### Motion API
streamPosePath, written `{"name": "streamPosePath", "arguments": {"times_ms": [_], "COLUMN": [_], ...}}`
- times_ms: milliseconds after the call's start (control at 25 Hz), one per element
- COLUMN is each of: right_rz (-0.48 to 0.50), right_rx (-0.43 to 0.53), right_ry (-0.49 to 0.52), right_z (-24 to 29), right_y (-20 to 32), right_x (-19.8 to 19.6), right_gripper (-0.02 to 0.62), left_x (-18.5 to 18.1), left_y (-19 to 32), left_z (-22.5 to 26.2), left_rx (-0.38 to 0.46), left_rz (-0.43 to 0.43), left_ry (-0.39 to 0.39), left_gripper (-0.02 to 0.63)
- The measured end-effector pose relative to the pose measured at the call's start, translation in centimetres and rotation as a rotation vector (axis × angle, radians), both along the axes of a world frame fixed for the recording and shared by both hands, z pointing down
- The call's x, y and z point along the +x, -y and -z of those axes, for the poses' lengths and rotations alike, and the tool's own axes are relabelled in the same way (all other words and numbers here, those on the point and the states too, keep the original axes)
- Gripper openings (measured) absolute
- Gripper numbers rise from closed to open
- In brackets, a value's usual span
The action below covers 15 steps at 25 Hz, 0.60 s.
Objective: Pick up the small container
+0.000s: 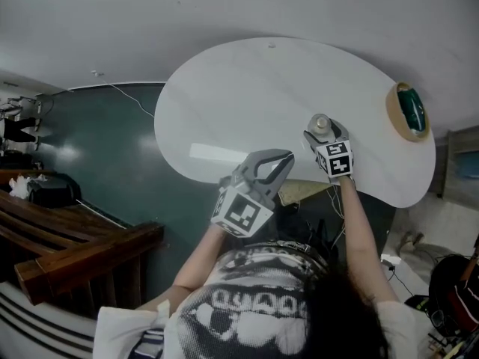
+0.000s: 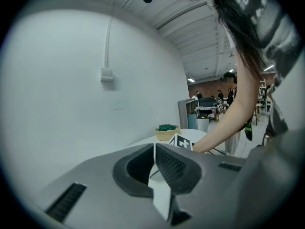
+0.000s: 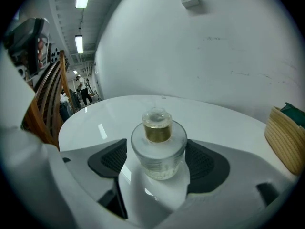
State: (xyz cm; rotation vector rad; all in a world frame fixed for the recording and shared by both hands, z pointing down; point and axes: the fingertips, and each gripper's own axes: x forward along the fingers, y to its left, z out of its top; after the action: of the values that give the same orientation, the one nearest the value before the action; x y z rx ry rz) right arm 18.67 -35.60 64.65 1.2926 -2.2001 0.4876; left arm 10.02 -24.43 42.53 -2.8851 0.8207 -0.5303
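Observation:
The small container is a clear ribbed glass jar with a gold neck and a clear stopper. It stands upright on the white table, and the head view shows the container near the table's front edge. My right gripper is open, its dark pads on either side of the jar with a gap on the left side; in the head view the right gripper sits just behind the jar. My left gripper hovers above the table's near edge, its jaws together, empty; the left gripper faces the wall.
A woven basket with something green inside sits at the table's far right end, also visible as the basket right of the jar. Wooden benches stand on the dark floor to the left. People stand far off.

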Motion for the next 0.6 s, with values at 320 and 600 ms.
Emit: {"name": "streamPosePath", "arguments": {"times_ms": [320,600], "right_rz": [-0.047,-0.051], "right_rx": [-0.025,0.012], "right_ry": [-0.007,0.013], "right_z": [-1.5,-1.9], "right_y": [1.8,2.0], "right_x": [-0.3,-0.2], "right_gripper": [0.35,0.334], "left_x": [-1.7,-3.5], "left_y": [1.2,2.5], "left_z": [-1.0,-1.3], "left_rx": [-0.019,-0.03], "left_rz": [0.018,0.056], "left_ry": [0.005,0.007], "left_gripper": [0.012,0.012]}}
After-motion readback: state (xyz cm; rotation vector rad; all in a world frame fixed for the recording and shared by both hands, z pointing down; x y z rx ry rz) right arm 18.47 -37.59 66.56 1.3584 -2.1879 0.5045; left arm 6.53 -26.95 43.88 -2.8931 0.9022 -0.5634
